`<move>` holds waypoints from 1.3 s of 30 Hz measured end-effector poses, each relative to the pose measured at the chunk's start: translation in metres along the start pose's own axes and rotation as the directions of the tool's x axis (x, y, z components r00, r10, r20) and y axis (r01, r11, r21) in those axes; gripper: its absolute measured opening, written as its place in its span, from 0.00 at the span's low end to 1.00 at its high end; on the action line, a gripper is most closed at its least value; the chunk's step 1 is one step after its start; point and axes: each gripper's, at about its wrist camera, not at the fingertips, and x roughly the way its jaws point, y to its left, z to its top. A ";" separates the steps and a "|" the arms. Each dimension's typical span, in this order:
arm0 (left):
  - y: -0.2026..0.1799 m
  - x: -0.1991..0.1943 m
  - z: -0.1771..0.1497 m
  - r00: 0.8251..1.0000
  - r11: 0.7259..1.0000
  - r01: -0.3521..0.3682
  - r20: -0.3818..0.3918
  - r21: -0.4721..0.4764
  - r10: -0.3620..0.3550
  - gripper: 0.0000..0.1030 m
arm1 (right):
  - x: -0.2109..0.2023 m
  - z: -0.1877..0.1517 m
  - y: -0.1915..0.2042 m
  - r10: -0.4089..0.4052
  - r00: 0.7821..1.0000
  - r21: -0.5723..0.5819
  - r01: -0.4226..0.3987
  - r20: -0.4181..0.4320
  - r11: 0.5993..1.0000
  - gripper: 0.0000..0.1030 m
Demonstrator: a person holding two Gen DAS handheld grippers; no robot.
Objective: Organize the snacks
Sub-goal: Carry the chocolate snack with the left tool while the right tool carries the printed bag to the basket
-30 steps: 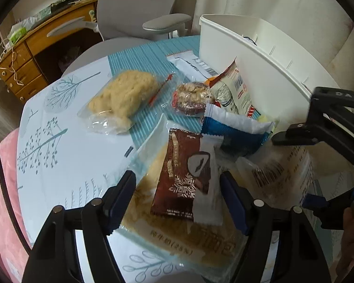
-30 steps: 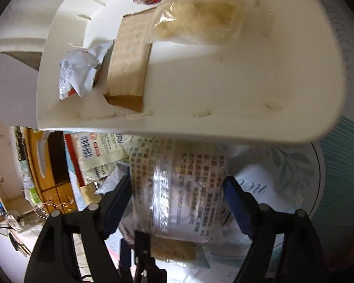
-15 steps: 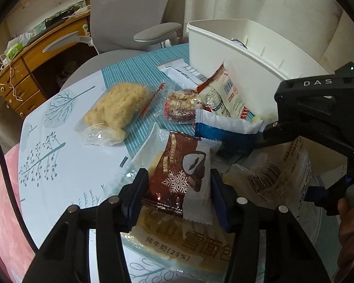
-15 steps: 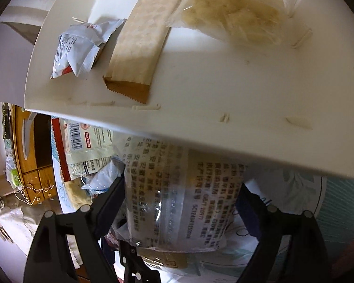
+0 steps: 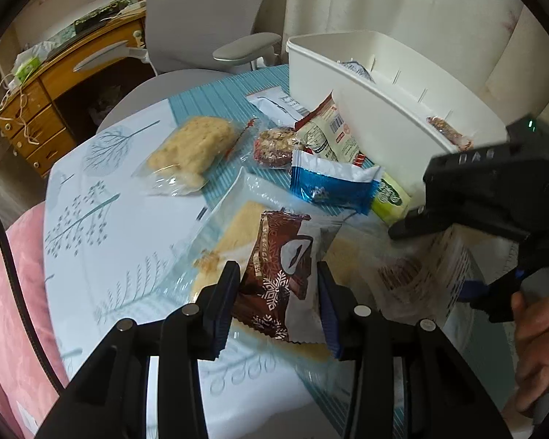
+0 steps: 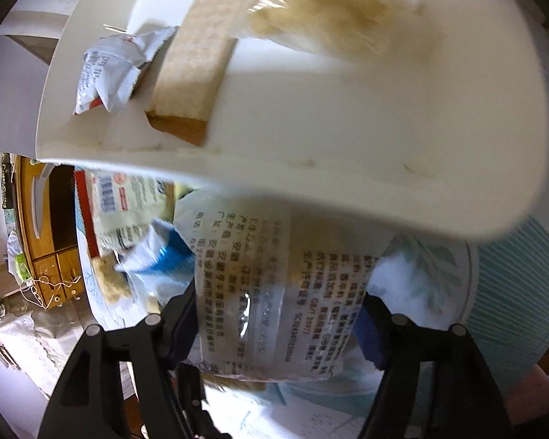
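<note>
Closed in since a second before: left claw (image 5: 276,298) pinching brown chocolate packet (image 5: 278,274). Right claw (image 6: 280,329) gripping printed clear packet (image 6: 274,292), nearer white bin (image 6: 311,139)

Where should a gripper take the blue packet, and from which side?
Across its puffed middle, coming from above. The blue packet lies flat on the table; its crimped ends are thin, and other snacks crowd its far side.

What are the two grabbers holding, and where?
The left gripper pinches the brown snowflake packet across its lower half. The right gripper squeezes the clear printed bag by its sides, near the white bin.
</note>
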 end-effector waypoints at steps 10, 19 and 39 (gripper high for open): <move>-0.001 -0.065 -0.033 0.999 0.997 0.045 0.016 -0.070 -0.044 0.38 | -0.032 -0.045 -0.033 -0.019 1.000 -0.081 0.019 -0.001 0.997 0.69; -0.007 -0.127 -0.074 0.992 0.982 0.101 0.089 -0.159 -0.087 0.38 | -0.084 -0.081 -0.062 0.056 0.995 -0.144 -0.044 0.081 0.989 0.69; -0.046 -0.193 -0.083 0.972 0.973 0.171 0.187 -0.153 -0.141 0.38 | -0.137 -0.082 -0.132 0.169 0.980 -0.210 -0.146 0.100 0.967 0.69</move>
